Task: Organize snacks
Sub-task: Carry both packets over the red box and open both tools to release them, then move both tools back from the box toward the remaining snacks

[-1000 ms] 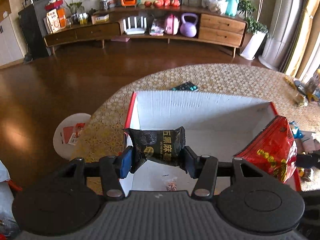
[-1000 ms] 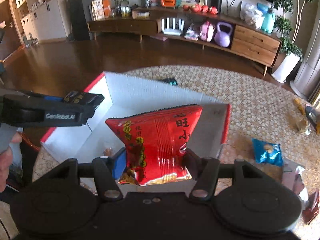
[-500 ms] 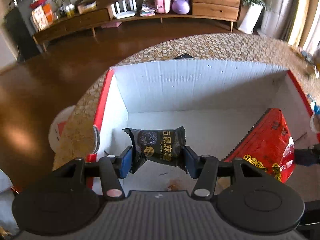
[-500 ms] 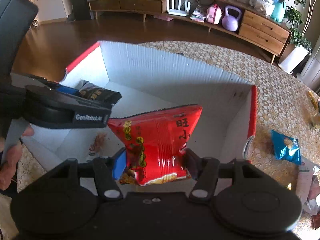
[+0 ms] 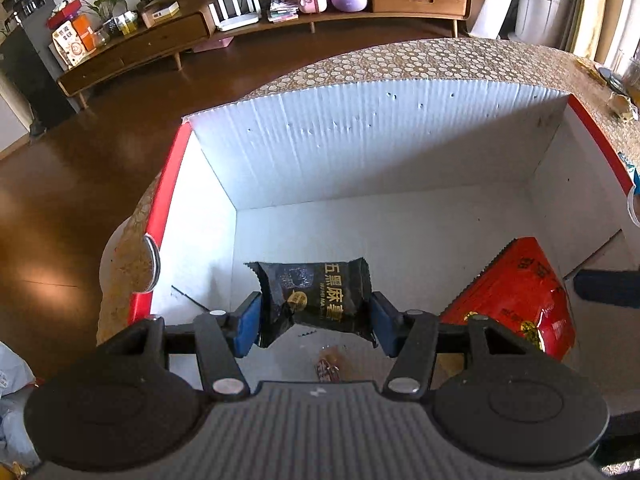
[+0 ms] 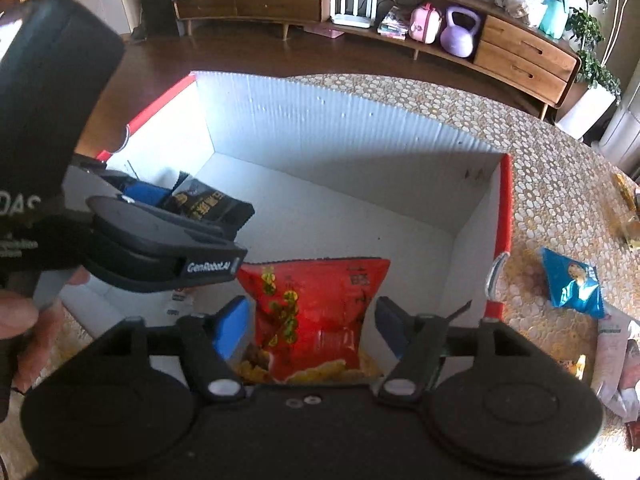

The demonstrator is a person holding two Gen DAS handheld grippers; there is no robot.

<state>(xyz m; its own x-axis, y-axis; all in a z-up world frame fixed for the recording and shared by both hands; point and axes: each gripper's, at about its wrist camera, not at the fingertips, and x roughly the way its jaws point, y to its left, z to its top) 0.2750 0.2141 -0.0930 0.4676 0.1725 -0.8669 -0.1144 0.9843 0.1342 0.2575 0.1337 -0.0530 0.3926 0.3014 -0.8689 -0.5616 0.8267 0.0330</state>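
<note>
A white corrugated box with red rims stands on the patterned table. My left gripper hangs inside it near the left wall. Its jaws are opening, but the blue pads still touch the black snack packet, which hangs above the box floor. In the right wrist view my right gripper is over the box's near right part, jaws opening. The red snack bag stands between its fingers with a gap to each pad. The same red snack bag shows at the right in the left wrist view.
A small wrapped sweet lies on the box floor under the left gripper. To the right of the box on the table lie a blue snack bag and several more wrappers. A person's hand holds the left gripper.
Both grippers sank into the box. The right jaws spread and the red bag slipped down out of the pads. The black packet stayed between the left pads.
</note>
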